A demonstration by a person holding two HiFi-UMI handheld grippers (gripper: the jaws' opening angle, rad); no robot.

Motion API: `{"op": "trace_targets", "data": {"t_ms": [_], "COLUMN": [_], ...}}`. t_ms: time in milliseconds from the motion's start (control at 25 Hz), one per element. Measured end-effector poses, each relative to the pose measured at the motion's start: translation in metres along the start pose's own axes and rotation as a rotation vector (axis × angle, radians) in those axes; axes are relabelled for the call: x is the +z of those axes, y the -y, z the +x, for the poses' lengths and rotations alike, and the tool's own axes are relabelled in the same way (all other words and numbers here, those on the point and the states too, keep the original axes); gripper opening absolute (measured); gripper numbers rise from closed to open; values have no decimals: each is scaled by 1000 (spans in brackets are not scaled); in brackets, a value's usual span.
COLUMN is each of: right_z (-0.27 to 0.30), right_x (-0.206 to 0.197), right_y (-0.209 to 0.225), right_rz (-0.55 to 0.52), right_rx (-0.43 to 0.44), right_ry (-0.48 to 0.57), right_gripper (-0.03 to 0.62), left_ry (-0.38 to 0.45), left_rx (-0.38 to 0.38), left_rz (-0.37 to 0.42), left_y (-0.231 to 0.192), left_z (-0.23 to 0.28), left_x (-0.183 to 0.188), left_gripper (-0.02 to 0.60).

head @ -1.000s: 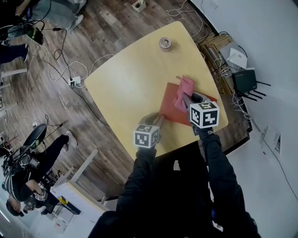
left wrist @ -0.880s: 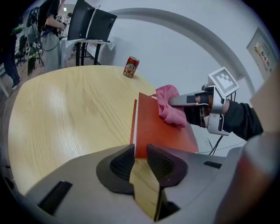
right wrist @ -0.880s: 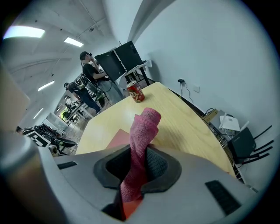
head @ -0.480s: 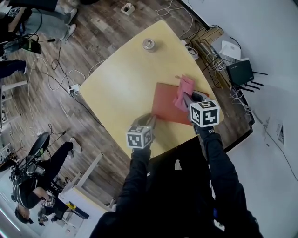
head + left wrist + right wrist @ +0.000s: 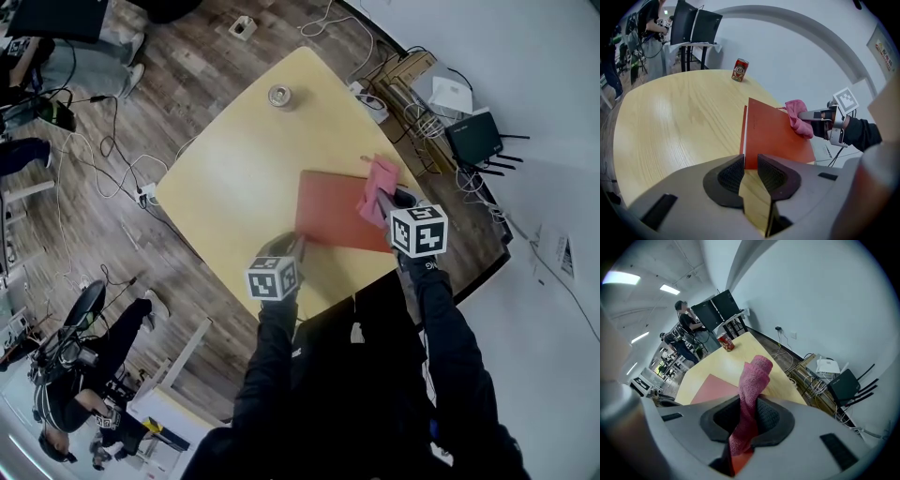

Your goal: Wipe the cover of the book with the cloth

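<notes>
R gripper [image 5: 382, 199] is clamped on the pink cloth [image 5: 378, 183]; the R gripper view shows the fabric pinched between both pads w/ a fold sticking out past the tips. L gripper [image 5: 296, 247] has its jaws a narrow slit apart. Bare wood shows thru the gap and nothing is pinched afaict. Its tips sit right at the book's [image 5: 337, 211] near-left corner, by the spine, so prob just bracing it. Book lies flat on the yellow table [image 5: 234, 178], on the person's right side close to the near edge, red cover up. Key relation: the cloth sits on the book's far-right corner, and nearly all the cover spreads from there toward the L gripper, i.e. left and toward the person. In head view the long side looks to run roughly left-right, w/ the spine at the left end. R is the only tool w/ cloth and is already on the book, so I'd stroke toward the spine, w/ L as the stop. Contact looks made, but pressure can't be judged. Can [image 5: 279, 95] stands well apart at the far side, not a factor.
</notes>
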State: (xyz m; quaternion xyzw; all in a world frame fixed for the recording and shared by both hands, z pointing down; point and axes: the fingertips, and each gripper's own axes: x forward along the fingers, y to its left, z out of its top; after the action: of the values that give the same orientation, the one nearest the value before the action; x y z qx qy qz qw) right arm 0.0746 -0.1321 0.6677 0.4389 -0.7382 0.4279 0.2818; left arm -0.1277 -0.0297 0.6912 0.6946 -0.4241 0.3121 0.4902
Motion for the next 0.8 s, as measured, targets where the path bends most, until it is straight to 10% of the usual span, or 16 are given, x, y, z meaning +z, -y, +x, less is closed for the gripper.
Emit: {"op": "trace_targets", "data": {"t_ms": [800], "right_z": [-39], "right_x": [-18], "right_y": [49], "right_rz": [53], "right_rx": [-99], "right_ry": [32], "right_gripper": [81], "left_ry": [-11], "left_rx": [-11], "left_rz": [36], "left_y": [2], "left_z": [3], "left_x": [-1], "left_gripper": [109]}}
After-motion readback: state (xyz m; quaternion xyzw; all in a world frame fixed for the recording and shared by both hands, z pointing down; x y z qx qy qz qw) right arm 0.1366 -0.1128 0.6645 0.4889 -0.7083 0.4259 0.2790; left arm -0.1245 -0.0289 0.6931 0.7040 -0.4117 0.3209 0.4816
